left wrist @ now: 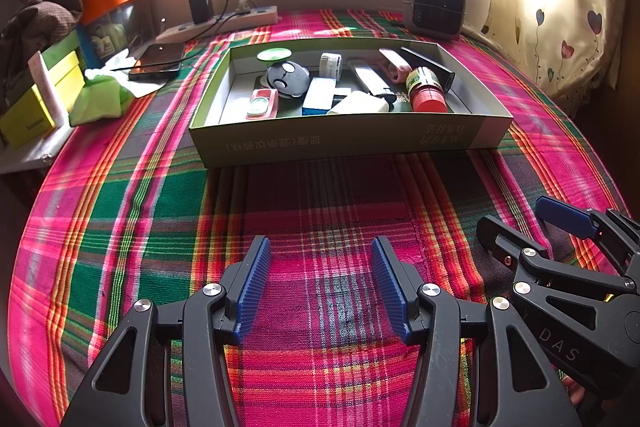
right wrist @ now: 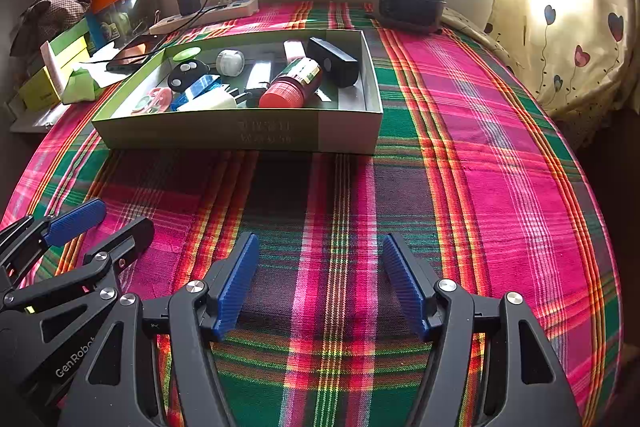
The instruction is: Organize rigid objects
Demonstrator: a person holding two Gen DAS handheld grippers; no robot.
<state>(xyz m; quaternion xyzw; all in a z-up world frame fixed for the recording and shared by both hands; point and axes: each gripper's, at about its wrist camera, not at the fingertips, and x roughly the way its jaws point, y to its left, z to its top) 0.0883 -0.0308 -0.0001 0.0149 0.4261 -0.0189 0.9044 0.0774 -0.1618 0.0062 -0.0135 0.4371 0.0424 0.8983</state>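
— How do your fingers stand?
— My left gripper [left wrist: 320, 283] and right gripper [right wrist: 320, 283] both gape wide, holding nothing, low over the plaid cloth [right wrist: 480, 155].
— And the objects?
— All lie in the shallow green box [left wrist: 340, 141] ahead: red-capped bottle [left wrist: 426, 91], black case [right wrist: 332, 61], round grey fob [left wrist: 286, 77].

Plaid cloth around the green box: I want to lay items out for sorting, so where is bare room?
Free: the wide stretch of plaid cloth between the green box and both open grippers, left and right, plus the strip from the box toward the curtain. Crowded: inside the box, and the far-left edge by the phone and yellow boxes.
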